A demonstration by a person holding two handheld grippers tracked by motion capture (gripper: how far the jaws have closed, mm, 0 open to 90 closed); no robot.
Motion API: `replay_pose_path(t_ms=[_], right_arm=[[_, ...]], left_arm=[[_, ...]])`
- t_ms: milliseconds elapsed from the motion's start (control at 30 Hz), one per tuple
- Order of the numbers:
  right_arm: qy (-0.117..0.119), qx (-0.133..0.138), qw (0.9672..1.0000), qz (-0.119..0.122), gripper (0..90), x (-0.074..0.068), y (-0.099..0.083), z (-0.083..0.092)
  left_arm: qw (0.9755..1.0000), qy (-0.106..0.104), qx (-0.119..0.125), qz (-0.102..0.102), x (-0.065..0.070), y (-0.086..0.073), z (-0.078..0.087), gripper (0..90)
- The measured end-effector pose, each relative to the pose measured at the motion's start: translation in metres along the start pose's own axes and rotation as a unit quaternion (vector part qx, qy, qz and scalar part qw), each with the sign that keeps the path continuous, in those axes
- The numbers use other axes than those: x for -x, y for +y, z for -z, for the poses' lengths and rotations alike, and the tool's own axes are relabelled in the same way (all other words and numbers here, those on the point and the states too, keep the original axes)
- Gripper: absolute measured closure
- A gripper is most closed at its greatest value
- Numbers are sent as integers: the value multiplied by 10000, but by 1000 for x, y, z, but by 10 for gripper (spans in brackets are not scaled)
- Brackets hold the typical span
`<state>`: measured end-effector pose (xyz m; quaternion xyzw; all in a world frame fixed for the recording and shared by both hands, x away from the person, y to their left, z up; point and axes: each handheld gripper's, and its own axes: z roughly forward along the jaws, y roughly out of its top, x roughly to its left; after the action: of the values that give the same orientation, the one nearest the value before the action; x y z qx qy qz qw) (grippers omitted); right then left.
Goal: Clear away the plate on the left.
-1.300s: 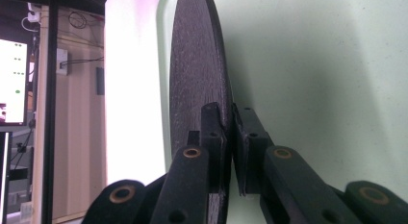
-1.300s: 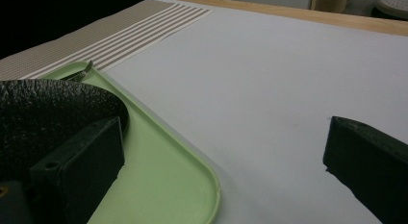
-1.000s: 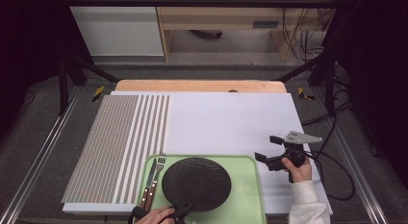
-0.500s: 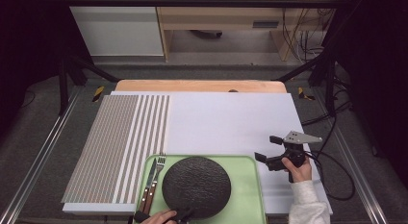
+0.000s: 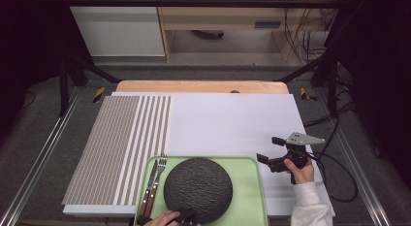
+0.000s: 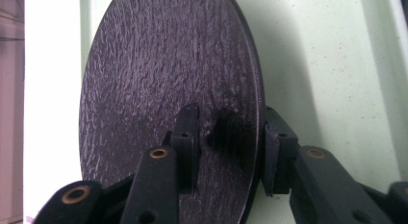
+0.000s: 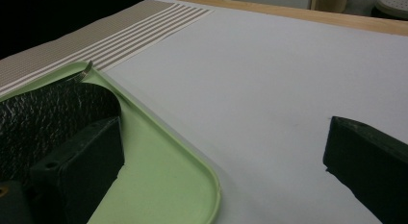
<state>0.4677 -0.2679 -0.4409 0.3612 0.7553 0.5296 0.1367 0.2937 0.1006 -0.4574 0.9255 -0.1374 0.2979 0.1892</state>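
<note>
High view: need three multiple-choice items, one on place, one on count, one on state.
1. What does the black plate rest on?
A. a red cloth
B. the green tray
C. a blue bowl

2. How many pieces of cutlery lie beside the plate?
A. two
B. one
C. four

3. How is the right gripper?
A. shut on a spoon
B. shut on a cup
C. open, nothing between its jaws

Key: 1 B, the tray's rim shows all round the plate. 2 A, a fork and a knife lie left of it. 3 C, its jaws stand wide apart over the white mat.
</note>
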Motion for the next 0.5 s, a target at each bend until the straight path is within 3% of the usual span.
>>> replay_pose_path(t_ms=[233,500], right_arm=[[-4,2,10000,0,11,0,0,0],[0,-13,10000,7,11,0,0,0]], left_arm=[[9999,-92,-66,80,0,1,-5,561],[9996,-95,-73,248,-4,2,-6,408]])
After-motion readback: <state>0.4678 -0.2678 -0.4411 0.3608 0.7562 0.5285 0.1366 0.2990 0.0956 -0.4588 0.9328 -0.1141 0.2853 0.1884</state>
